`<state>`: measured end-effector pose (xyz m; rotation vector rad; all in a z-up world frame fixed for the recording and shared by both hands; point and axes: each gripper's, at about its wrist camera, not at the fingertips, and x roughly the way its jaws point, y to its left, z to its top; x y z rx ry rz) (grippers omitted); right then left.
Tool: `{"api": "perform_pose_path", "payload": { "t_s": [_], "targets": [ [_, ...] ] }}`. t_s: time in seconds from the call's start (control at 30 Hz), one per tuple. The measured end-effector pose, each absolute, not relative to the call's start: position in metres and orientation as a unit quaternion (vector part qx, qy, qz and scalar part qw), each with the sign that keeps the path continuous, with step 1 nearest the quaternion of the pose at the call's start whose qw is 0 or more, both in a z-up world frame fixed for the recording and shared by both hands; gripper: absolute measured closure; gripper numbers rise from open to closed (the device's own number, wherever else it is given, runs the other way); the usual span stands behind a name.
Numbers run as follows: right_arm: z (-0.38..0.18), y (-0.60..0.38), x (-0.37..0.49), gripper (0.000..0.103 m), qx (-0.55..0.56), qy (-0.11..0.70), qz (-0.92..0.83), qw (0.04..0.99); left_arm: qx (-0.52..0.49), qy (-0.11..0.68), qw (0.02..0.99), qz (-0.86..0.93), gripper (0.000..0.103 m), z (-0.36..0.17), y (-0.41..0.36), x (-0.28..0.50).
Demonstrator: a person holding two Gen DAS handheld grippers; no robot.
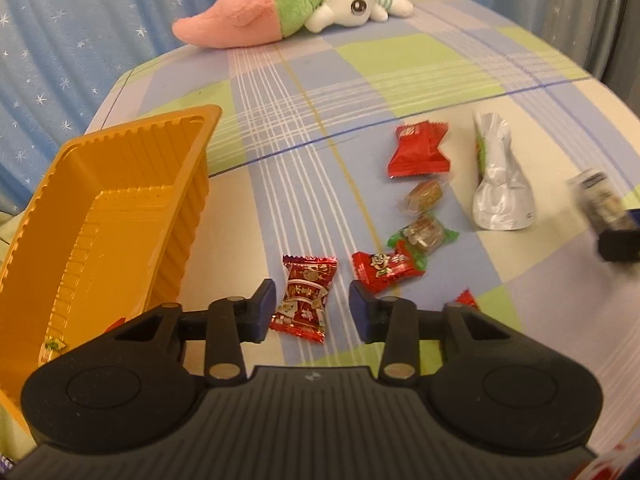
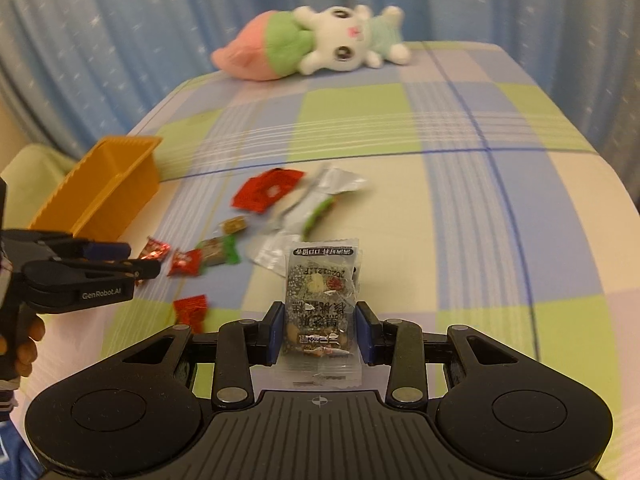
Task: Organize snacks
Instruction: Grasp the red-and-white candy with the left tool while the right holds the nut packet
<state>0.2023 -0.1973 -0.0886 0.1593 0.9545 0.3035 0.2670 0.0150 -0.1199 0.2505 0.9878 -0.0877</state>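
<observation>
My left gripper (image 1: 312,308) hovers low over the plaid bed, open, with a red foil candy (image 1: 304,296) lying between its blue pads; a gap shows on the candy's right side. The same gripper (image 2: 142,258) shows at the left of the right wrist view, next to the orange tray (image 2: 108,188). My right gripper (image 2: 320,328) is shut on a clear nut snack packet (image 2: 320,292), held up off the sheet. The orange ribbed tray (image 1: 120,200) stands left of the left gripper, with a little of its contents showing at its near end.
Loose snacks lie on the sheet: a red packet (image 1: 418,148), a silver pouch (image 1: 500,176), a brown candy (image 1: 424,196), a green-wrapped candy (image 1: 424,232) and a red candy (image 1: 384,270). A plush toy (image 1: 296,4) lies at the far edge before a blue curtain.
</observation>
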Motion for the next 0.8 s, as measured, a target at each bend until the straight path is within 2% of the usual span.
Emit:
{"api": "perform_pose_path", "payload": {
  "t_s": [0.13,0.2,0.37,0.8],
  "targets": [
    [-0.088,-0.210,0.197,0.066,0.085,0.457,0.127,0.876,0.118,0.476,0.870,-0.043,0.074,-0.126,0.018,0.273],
    [-0.088,-0.214,0.195,0.066,0.090,0.459,0.120,0.876,0.116,0.477,0.870,-0.046,0.080,-0.126,0.018,0.275],
    [-0.087,-0.218,0.191,0.066,0.099,0.461,0.116,0.874,0.110,0.476,0.871,-0.051,0.084,-0.124,0.017,0.274],
    [-0.073,-0.198,0.185,0.066,0.093,0.449,0.152,0.876,0.065,0.459,0.883,-0.065,0.085,-0.092,0.022,0.230]
  ]
}}
